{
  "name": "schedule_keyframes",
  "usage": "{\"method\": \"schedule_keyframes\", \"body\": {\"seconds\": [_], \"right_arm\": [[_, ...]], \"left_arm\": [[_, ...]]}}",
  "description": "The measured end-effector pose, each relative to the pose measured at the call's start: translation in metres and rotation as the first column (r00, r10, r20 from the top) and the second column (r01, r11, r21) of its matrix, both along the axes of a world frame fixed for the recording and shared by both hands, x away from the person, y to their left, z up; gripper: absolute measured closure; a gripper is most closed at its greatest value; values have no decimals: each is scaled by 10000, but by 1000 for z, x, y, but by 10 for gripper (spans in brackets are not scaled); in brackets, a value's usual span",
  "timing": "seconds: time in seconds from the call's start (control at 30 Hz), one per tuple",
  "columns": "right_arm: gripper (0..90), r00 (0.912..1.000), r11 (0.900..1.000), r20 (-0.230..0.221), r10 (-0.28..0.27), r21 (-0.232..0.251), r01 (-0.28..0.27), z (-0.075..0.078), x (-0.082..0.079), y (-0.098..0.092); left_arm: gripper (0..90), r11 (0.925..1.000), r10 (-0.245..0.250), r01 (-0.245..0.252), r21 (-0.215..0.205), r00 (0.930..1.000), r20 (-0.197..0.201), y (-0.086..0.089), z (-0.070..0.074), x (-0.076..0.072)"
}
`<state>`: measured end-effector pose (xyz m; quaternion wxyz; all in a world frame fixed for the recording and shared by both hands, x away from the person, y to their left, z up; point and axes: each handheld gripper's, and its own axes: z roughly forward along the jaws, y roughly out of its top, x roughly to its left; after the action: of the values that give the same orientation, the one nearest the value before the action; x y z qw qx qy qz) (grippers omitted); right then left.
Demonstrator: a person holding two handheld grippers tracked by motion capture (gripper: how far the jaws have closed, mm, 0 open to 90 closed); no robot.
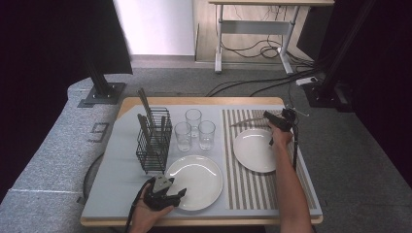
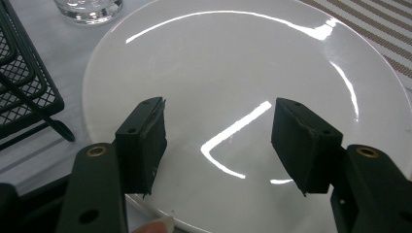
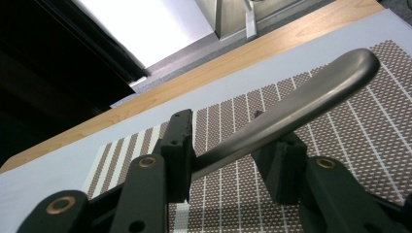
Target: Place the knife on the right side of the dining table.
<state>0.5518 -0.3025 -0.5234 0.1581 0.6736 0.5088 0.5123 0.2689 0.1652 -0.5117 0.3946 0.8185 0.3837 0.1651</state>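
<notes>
Table (image 1: 111, 194), left to right, by count.

One black wire caddy (image 1: 154, 145) at about 9 o'clock of the table's middle; roughly three dark utensil handles stand in it, exact count unclear. Three clear glasses (image 1: 194, 128) in a tight cluster at 12 o'clock. Two white plates: near plate (image 1: 199, 179) at 6 o'clock, far plate (image 1: 255, 150) at 3 o'clock on one striped placemat (image 1: 248, 189).

Left gripper (image 1: 171, 196) sits at the near plate's 8 o'clock edge. In the left gripper view its jaws stand spread over the plate (image 2: 233, 77), nothing between them.

Right gripper (image 1: 276, 122) is at the far plate's 1 o'clock. One metal utensil (image 3: 296, 109) lies across its jaws above the placemat (image 3: 369, 131); the handle touches one jaw, with a gap at the other, so it is not pinched. In the high view the utensil (image 1: 245, 121) points toward 9 o'clock.
</notes>
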Motion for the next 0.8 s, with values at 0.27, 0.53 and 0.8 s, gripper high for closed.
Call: {"method": "schedule_keyframes", "body": {"seconds": [0.27, 0.53, 0.8], "right_arm": [[560, 9995, 9993, -267, -176, -320, 168, -2, 1, 2], [545, 9964, 9989, -745, -415, -241, 398, -5, 4, 1], [527, 9900, 9987, -1316, -499, -189, 478, -6, 7, 0]], "left_arm": [[373, 10000, -7, 7, 9, 10000, -10, 0, 0, 0], [373, 10000, -6, 6, -4, 10000, -15, 0, 0, 0], [373, 10000, -2, 2, -31, 10000, -7, 0, 0, 0]]}}
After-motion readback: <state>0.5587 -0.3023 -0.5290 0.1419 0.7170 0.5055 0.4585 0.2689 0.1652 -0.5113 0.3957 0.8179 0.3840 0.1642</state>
